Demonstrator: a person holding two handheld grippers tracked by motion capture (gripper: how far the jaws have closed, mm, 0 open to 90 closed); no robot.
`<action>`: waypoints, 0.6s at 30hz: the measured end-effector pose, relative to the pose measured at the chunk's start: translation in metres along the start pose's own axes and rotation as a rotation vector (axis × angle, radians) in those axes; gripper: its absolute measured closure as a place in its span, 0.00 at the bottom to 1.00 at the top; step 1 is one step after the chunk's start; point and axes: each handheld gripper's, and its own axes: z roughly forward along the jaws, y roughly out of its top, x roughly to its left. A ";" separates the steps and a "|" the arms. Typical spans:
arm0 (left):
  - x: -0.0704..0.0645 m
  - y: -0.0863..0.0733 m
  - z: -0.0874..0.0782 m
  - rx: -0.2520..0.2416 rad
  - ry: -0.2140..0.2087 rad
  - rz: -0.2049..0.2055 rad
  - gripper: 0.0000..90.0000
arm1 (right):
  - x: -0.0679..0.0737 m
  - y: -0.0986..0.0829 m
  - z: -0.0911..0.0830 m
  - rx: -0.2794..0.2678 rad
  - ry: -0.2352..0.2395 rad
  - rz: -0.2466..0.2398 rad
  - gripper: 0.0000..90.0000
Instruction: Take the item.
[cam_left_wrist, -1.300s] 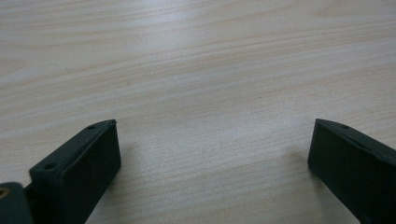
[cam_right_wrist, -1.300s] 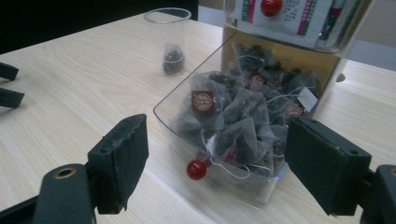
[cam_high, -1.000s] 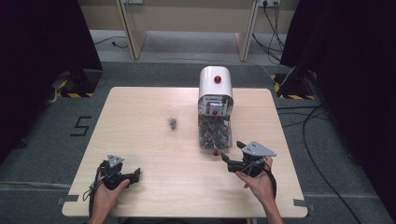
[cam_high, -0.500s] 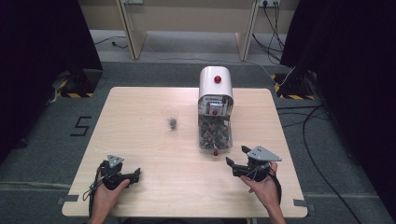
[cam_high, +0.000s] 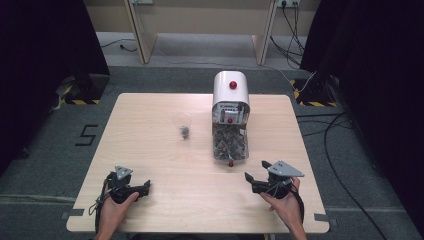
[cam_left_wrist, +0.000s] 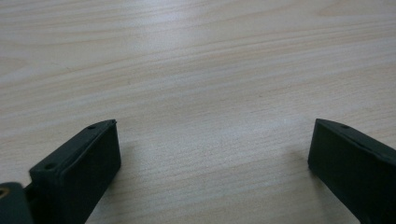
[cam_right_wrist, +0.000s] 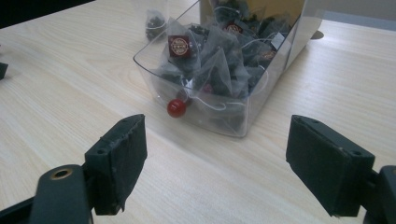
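Observation:
A white dispenser (cam_high: 230, 90) with a red button stands at the middle right of the table (cam_high: 150, 107). Its clear drawer (cam_high: 230, 146) is pulled out toward me and holds several pyramid tea bags (cam_right_wrist: 219, 70). A red knob (cam_right_wrist: 176, 107) sits on the drawer's front. A clear glass (cam_high: 183, 124) with a dark tea bag in it stands left of the dispenser. My right gripper (cam_high: 256, 170) (cam_right_wrist: 219, 135) is open and empty, a short way in front of the knob. My left gripper (cam_high: 145, 187) (cam_left_wrist: 215, 133) rests open over bare wood near the front left edge.
Dark floor surrounds the table, with cables (cam_high: 340, 130) lying at the right. Wooden cabinet legs (cam_high: 142, 30) stand beyond the far edge. A "5" mark (cam_high: 86, 135) is on the floor at the left.
My right gripper has drawn back from the drawer's front toward the table's near edge and slightly right. The left gripper, glass and drawer have stayed put.

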 end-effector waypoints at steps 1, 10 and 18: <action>0.000 0.000 0.000 0.000 0.000 0.000 0.02 | 0.000 -0.001 0.000 0.002 0.000 0.001 0.24; 0.000 0.000 0.000 -0.001 0.000 -0.001 0.02 | -0.003 -0.007 -0.005 0.012 -0.014 0.005 0.23; 0.000 0.000 0.000 -0.001 0.001 -0.001 0.02 | -0.005 -0.014 -0.007 0.024 -0.023 0.013 0.22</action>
